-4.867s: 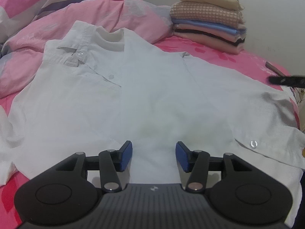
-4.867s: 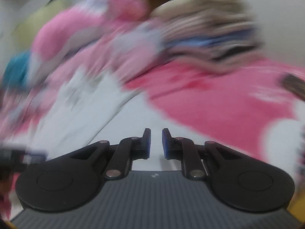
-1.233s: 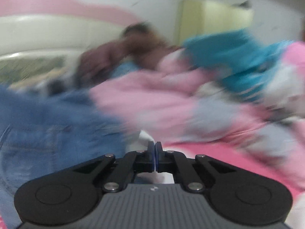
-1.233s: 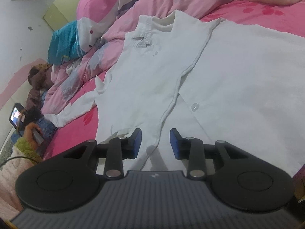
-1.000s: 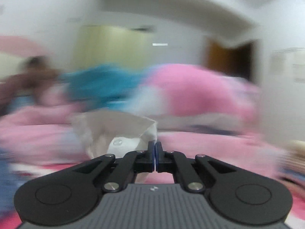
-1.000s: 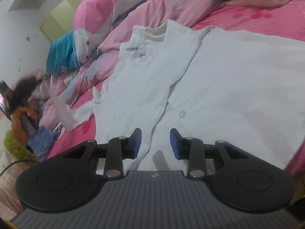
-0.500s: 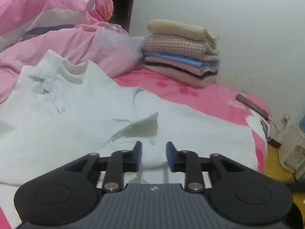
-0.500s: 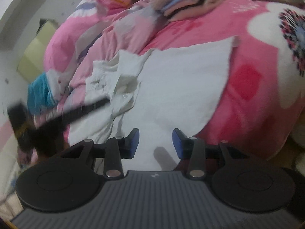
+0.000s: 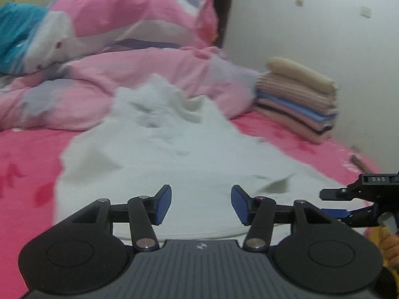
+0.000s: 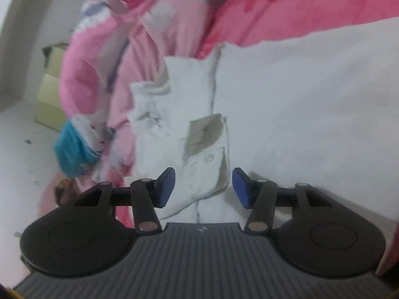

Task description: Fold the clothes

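A white button shirt (image 9: 174,149) lies spread on the pink bed, collar toward the pillows, with both sleeves folded in over its body. My left gripper (image 9: 201,205) hovers open above the shirt's near hem with nothing between its fingers. In the right wrist view the same white shirt (image 10: 299,114) fills the frame, and a folded-in sleeve cuff with a button (image 10: 207,149) lies just ahead. My right gripper (image 10: 203,188) is open over that cuff and holds nothing. The right gripper (image 9: 349,204) also shows at the right edge of the left wrist view.
A stack of folded clothes (image 9: 296,99) stands at the back right by the wall. A rumpled pink quilt (image 9: 124,82) and a teal item (image 9: 15,32) lie behind the shirt. Pink bedsheet (image 9: 22,174) shows to the left of the shirt.
The left gripper carried a sleeve over the shirt, let it go and opened wider. The right gripper swung round toward the folded-in cuff and opened a little more.
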Available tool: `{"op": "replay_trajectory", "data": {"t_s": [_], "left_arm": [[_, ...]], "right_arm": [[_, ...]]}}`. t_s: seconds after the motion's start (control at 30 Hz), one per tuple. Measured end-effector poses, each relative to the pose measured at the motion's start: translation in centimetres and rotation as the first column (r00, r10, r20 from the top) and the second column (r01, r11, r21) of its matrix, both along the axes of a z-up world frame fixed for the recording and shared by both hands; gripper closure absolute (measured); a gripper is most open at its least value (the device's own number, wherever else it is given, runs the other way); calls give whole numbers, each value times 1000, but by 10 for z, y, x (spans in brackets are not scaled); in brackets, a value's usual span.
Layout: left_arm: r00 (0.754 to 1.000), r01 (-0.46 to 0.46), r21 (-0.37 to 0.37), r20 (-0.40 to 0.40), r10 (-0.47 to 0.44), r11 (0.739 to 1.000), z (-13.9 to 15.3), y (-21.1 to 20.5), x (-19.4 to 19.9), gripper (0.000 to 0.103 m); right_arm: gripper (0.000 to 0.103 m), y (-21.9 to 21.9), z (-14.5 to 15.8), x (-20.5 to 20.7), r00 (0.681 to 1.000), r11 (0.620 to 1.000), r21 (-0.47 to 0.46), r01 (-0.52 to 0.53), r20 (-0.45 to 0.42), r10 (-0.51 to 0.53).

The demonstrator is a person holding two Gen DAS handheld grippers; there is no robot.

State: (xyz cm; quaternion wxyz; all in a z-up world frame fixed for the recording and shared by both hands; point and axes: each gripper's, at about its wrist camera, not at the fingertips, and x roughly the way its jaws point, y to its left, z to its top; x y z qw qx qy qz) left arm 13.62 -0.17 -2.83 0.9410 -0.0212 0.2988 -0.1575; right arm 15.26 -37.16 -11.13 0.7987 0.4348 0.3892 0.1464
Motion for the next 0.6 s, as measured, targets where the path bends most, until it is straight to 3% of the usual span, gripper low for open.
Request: {"op": "replay_trajectory", "data": {"t_s": [0.13,0.2,0.27,0.37,0.6], "left_arm": [[998,-60,-11,-15,60,998,3,30,3,47],[996,-94,-21,-3,94,995,6,44,3,46],[993,-115,-19,0,115,993,4,51,4,45],[992,-128,-10,-17,128,992,-2,57,8,45],[991,-83,27,-107,85,996,-25,50,19,45]], "right_arm": [[56,19,-6,15,999,996,-75,-47,-24,45],[68,23,-5,16,998,993,-100,-55,-11,54],[95,17,-1,11,999,992,-118,-38,10,40],[101,7,6,3,999,989,-144,-13,41,19],[102,-14,20,-16,993,978,-202,51,116,-27]]}}
